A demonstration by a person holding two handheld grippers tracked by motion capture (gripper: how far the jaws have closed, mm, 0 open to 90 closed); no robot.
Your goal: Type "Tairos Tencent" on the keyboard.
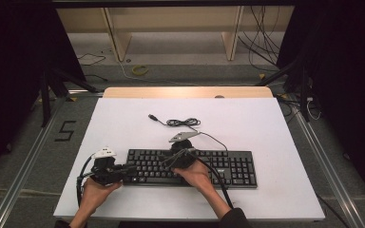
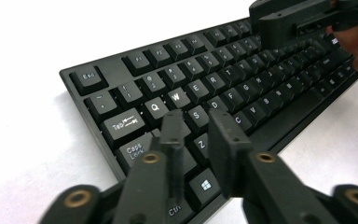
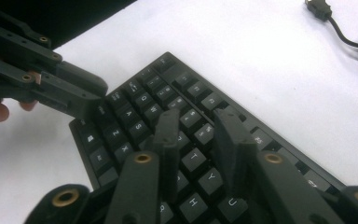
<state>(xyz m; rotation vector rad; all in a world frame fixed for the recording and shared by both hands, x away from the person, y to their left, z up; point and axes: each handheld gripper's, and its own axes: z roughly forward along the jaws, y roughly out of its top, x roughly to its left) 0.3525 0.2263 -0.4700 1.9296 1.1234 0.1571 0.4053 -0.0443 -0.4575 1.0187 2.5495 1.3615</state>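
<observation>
A black keyboard [image 1: 190, 167] lies near the front edge of a white table [image 1: 247, 123]. Its cable [image 1: 183, 122] is coiled behind it, the plug lying loose. The left gripper [image 2: 200, 135] hovers over the keyboard's left end, jaws parted around nothing; the right gripper [image 3: 200, 135] hangs above the middle keys, likewise agape. Left of the table, the grey floor [image 1: 38, 147] carries a taped "5" [image 1: 65, 130]. Keycaps read Esc, Tab, Caps Lock. Farther legends blur.
</observation>
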